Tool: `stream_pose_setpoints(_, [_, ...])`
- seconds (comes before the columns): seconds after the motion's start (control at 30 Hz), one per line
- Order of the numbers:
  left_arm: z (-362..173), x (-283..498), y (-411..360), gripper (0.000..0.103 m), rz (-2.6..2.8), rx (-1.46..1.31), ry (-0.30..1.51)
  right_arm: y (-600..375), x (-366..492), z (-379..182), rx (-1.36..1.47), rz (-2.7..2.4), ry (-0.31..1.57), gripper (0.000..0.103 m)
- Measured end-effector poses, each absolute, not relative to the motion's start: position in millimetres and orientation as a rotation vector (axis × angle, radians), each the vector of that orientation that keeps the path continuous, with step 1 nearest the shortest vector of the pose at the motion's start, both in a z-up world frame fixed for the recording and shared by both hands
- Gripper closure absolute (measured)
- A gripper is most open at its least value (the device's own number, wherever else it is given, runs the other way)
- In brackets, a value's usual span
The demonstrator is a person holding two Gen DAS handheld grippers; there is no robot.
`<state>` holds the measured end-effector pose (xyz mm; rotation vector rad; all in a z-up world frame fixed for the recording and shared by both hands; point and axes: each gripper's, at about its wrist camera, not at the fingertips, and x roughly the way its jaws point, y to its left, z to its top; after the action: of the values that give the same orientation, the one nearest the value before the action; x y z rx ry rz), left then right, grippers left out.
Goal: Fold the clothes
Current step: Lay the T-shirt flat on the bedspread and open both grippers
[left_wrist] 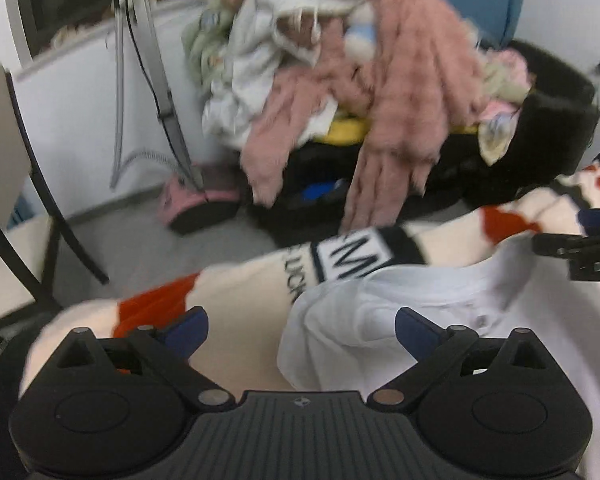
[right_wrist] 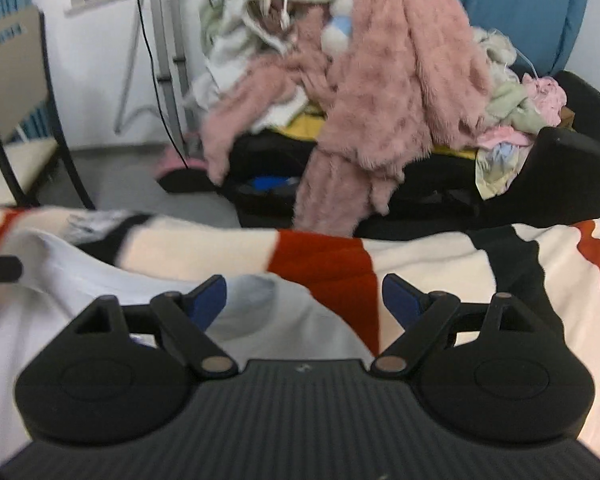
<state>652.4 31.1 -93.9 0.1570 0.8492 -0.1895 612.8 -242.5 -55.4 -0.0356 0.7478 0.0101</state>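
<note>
A white shirt (left_wrist: 440, 312) lies crumpled on a cream blanket (left_wrist: 240, 292) with red and black patches. My left gripper (left_wrist: 300, 326) hovers open over the shirt's left edge, with nothing between its blue-tipped fingers (left_wrist: 188, 328). In the right wrist view the same white shirt (right_wrist: 80, 292) spreads to the lower left, on the blanket (right_wrist: 440, 256). My right gripper (right_wrist: 302, 300) stands open above the shirt's right end, where it meets a red patch. The right gripper's tip (left_wrist: 572, 246) shows at the right edge of the left wrist view.
Beyond the blanket a black seat (right_wrist: 560, 176) holds a heap of clothes with a fluffy pink garment (right_wrist: 400, 80) hanging over its front. A folding chair (left_wrist: 8, 160) stands at the left. A garment steamer base (left_wrist: 196, 204) with its pole sits on the grey floor.
</note>
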Motion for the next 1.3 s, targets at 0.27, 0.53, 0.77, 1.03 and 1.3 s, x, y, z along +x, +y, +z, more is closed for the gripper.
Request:
stream_pose_setpoints(0.27, [-33,499,38,0.002,-0.161,0.026,0.682,-234,486,-3,0.048,-0.009,0.570,0.017])
stream_pose_setpoints(0.53, [11,281,54,0.002,-0.135,-0.050,0.527,-224,304,30,0.072,-0.017,0.430,0.017])
stream_pose_setpoints(0.77, [4,138,45,0.002,-0.125,-0.083,0.414,-215,179,21,0.100,-0.009,0.335,0.017])
stream_pose_setpoints(1.03, [-37,74,33,0.002,-0.137,-0.096,0.398,-205,101,-35,0.075,-0.003,0.233,0.017])
stream_pose_setpoints(1.3, [-58,102,37,0.005,-0.079,-0.181,0.479,-197,104,-69,0.087,0.000,0.229,0.017])
